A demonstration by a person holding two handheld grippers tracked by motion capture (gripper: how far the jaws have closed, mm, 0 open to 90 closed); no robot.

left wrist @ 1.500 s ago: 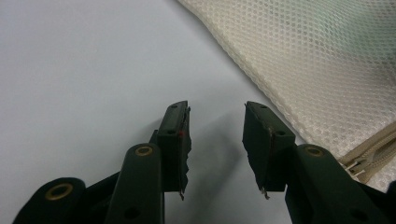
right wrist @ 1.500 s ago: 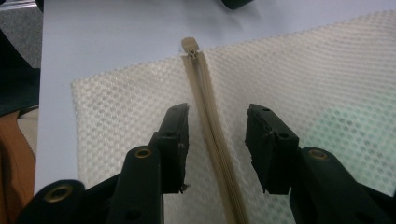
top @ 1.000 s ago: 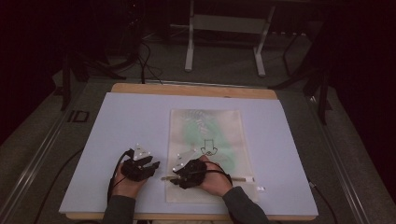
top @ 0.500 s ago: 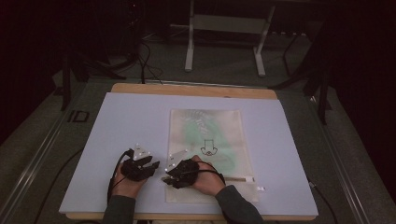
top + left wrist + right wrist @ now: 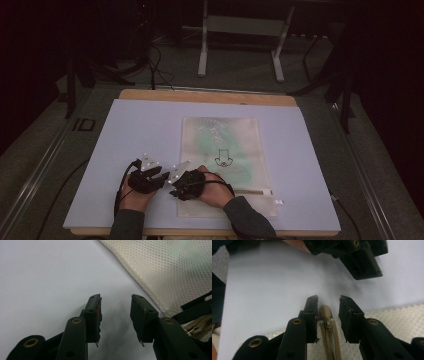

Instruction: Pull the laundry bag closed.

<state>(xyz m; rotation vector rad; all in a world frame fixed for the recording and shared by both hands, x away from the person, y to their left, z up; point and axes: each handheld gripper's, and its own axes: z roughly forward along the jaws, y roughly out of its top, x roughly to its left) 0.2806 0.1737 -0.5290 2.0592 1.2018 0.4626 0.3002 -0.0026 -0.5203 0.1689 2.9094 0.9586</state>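
A white mesh bag (image 5: 222, 150) with a green item inside lies flat on the pale mat (image 5: 140, 130). Its tan zipper runs along the near edge. In the right gripper view the zipper pull (image 5: 325, 312) sits between the jaws of my right gripper (image 5: 328, 300), which have just been closing; a thin gap remains on each side. In the high view the right gripper (image 5: 177, 189) is at the bag's near left corner. My left gripper (image 5: 116, 297) stands open over bare mat beside the mesh (image 5: 162, 270), just left of the right one (image 5: 159, 176).
The mat lies on a wooden table (image 5: 210, 96). A small white tag (image 5: 278, 202) lies by the bag's near right corner. Beyond the table, metal stand legs (image 5: 202, 55) and cables (image 5: 155, 65) are on the floor. The left gripper's jaws (image 5: 362, 262) hang close ahead of the right gripper.
The right hand has slid left along the bag's near edge to the zipper's end, close to the left hand. The left hand has stayed put.
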